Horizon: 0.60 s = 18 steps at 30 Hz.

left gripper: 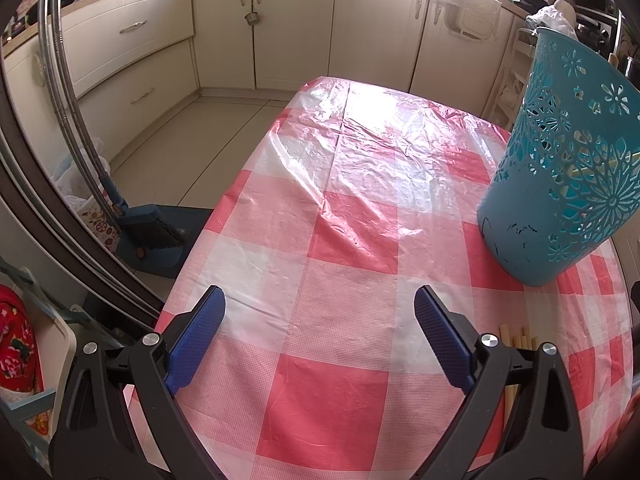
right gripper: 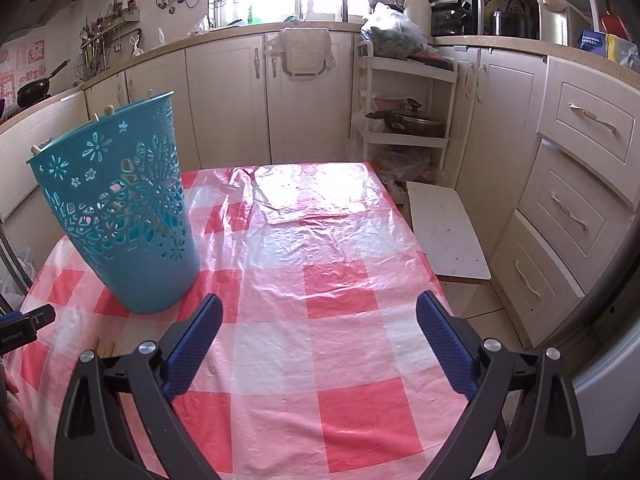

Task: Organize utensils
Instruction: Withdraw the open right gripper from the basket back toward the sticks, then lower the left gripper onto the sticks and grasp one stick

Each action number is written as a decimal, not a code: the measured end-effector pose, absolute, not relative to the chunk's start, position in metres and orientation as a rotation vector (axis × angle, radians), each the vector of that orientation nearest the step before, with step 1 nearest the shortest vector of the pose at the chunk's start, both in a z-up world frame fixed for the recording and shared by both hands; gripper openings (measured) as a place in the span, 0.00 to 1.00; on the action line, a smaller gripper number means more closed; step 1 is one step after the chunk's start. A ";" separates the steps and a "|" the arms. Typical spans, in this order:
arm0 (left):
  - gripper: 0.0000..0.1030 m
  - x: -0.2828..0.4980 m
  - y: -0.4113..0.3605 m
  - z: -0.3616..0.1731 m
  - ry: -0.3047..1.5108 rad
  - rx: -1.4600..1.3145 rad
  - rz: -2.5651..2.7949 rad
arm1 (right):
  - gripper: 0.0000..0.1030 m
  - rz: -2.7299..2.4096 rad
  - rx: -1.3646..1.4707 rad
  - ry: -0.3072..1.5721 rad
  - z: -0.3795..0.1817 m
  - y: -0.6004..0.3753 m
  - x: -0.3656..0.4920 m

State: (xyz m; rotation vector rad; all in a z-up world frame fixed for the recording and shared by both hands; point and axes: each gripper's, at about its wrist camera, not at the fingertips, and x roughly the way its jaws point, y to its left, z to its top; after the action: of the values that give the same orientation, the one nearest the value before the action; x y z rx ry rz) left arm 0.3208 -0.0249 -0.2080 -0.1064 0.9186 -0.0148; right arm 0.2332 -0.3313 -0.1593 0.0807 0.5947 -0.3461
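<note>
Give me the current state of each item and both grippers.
Left gripper: open, nothing between the fingers.
Right gripper: open, empty.
Blue basket: upright on the table, chopstick tips showing above its rim.
Loose chopsticks: lying on the tablecloth, not yet in the basket.

Small white lettering is showing on the black device body (right gripper: 18,330) at the left edge of the right wrist view, but it is too blurred to read surely. The pink wall stickers (right gripper: 30,56) and the blue box (right gripper: 596,42) are carrying characters too small to make out.
</note>
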 end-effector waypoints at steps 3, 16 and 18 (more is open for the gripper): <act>0.89 0.321 -0.025 -0.208 0.919 -0.106 -0.015 | 0.90 -0.345 0.075 0.593 -0.159 -0.330 0.233; 0.89 0.323 -0.025 -0.210 0.929 -0.097 -0.021 | 0.30 0.104 0.039 0.792 -0.179 -0.239 0.226; 0.89 0.323 -0.024 -0.210 0.928 -0.101 -0.023 | 0.29 0.123 0.028 0.810 -0.183 -0.228 0.227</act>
State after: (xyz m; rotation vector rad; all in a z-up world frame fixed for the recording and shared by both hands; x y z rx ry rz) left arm 0.3225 -0.0238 -0.2103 -0.1010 0.9275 -0.0231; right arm 0.2269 -0.2281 -0.1833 0.0276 0.8103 0.1235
